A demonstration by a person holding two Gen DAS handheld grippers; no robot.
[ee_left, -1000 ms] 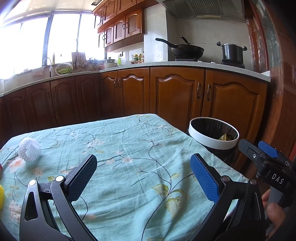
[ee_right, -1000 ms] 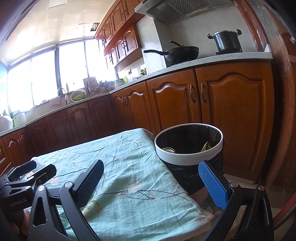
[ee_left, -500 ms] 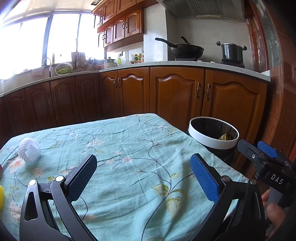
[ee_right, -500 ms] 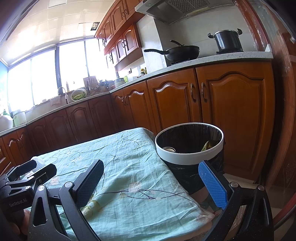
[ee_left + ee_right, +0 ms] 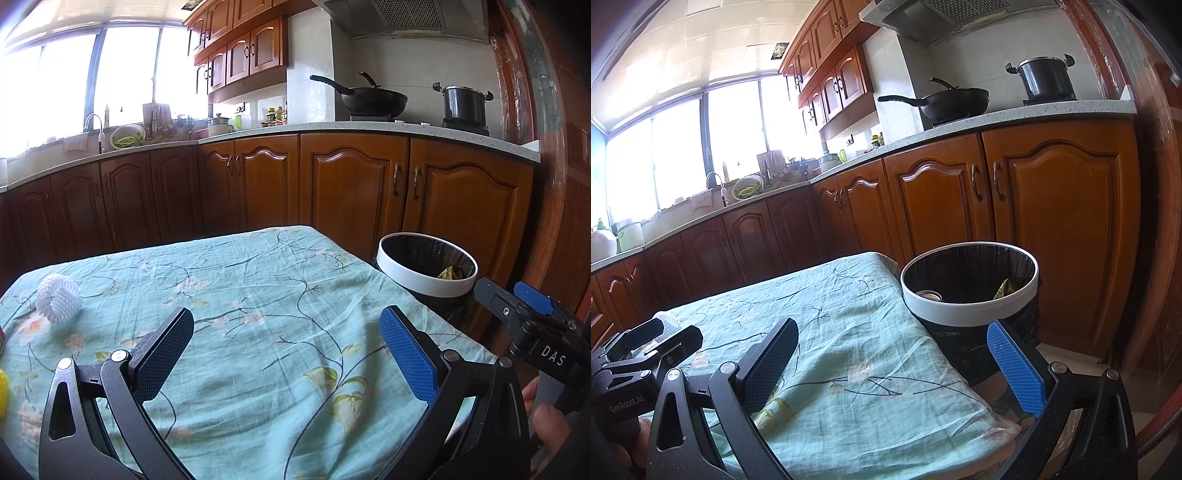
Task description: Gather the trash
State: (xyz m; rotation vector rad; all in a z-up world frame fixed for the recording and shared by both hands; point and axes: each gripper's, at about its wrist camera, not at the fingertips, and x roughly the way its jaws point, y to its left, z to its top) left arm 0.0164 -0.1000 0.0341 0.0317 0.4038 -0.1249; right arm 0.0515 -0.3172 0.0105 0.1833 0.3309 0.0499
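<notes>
Trash is what I am after, and both tools are empty: my left tool (image 5: 286,345) hangs over the near part of the bench (image 5: 258,280) with its jaws wide apart; my right tool (image 5: 894,363) sits at the bench's right edge, jaws equally spread, nothing between them. I judge this the gap between pickups, with a fresh target to choose; the clearest candidate is the white foam fruit net (image 5: 58,297) lying near the bench's far left corner, well apart from either tool. A sliver of something yellow (image 5: 3,384) shows at the left edge too, though I cannot tell what it is. My next move, as I see it, is to carry the left tool across to the net, straddle it and close gently, since the foam will squash; then swing it over to the bin.

The trash bin (image 5: 967,304), white-rimmed with a black liner, stands on the floor touching the bench's right edge; inside I make out a small metal can (image 5: 929,294) and some yellow-green scraps (image 5: 1004,286) against the liner; it looks far from full.
</notes>
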